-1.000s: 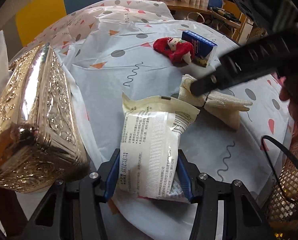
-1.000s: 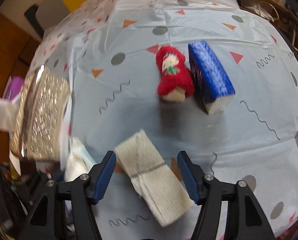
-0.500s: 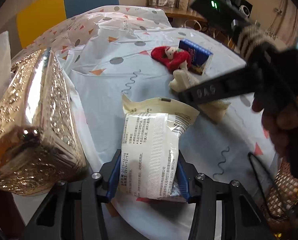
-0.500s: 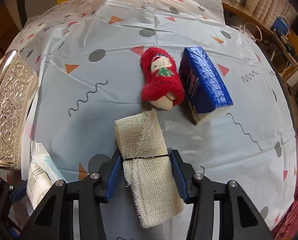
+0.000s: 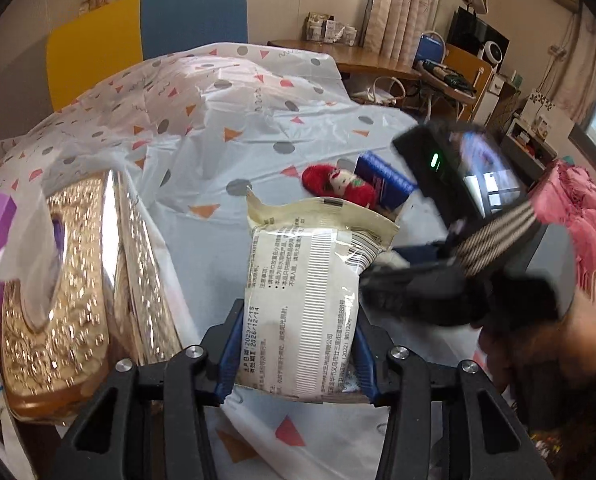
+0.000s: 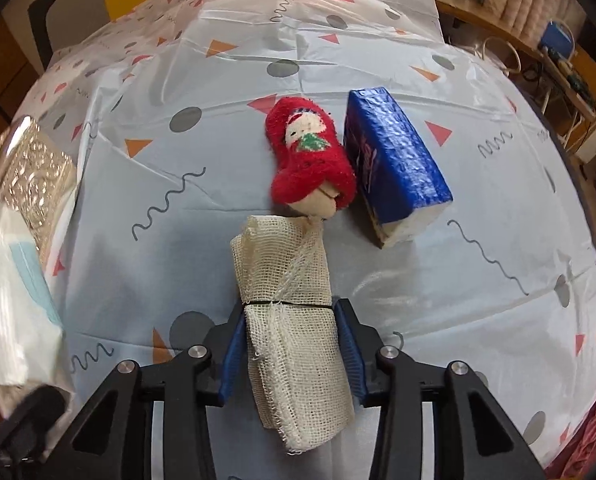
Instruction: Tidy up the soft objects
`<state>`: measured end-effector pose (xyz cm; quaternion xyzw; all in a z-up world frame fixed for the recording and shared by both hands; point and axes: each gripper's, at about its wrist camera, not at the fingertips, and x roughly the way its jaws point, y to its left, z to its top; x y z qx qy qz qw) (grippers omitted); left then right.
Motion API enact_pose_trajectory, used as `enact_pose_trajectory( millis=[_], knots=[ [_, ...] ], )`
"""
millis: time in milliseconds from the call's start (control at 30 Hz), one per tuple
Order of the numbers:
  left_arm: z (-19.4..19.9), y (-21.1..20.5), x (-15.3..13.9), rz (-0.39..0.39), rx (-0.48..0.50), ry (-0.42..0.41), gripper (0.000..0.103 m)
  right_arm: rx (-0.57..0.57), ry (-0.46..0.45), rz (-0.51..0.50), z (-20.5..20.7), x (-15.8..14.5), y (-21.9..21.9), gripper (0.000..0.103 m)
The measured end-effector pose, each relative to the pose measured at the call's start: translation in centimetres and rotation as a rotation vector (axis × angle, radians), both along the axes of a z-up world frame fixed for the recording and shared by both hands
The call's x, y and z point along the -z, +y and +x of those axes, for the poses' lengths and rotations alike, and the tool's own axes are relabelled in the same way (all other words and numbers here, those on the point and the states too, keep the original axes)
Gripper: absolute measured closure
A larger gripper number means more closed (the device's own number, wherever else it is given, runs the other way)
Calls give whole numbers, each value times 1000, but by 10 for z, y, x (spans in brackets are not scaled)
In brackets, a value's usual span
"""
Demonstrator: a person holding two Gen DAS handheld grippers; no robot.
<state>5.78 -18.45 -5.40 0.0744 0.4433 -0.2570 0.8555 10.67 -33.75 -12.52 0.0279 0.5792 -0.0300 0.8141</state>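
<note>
Crinkly plastic packet (image 5: 303, 300) and coarse gauze roll (image 6: 290, 320) each clamped between jaws

Blurred right hand-held gripper (image 5: 449, 292) hides gauze roll (image 6: 290, 320).

Cream gauze roll (image 6: 290, 332) with black band; red plush doll (image 6: 309, 156); blue tissue pack (image 6: 393, 164); pale-blue surface cover (image 6: 202, 224) with grey dots, orange triangles, squiggles; gold embossed box (image 5: 58, 292); white printed packet (image 5: 305, 300).
</note>
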Motion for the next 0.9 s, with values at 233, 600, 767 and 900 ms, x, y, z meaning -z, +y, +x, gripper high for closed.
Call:
enact_pose_trajectory(
  millis=[233, 600, 767, 900],
  knots=[
    [26, 3, -33, -51, -63, -47, 54, -30, -9, -36, -4, -2, 5, 59],
    [68, 43, -64, -60, -212, -122, 54, -105, -41, -138, -3, 2, 29, 60],
    [78, 77, -84, -89, -292, -164, 54, -122, -49, -166, -8, -1, 37, 60],
    [85, 119, -99, -113, -383, -182, 54, -122, -47, -171, -8, -2, 36, 60]
  ],
)
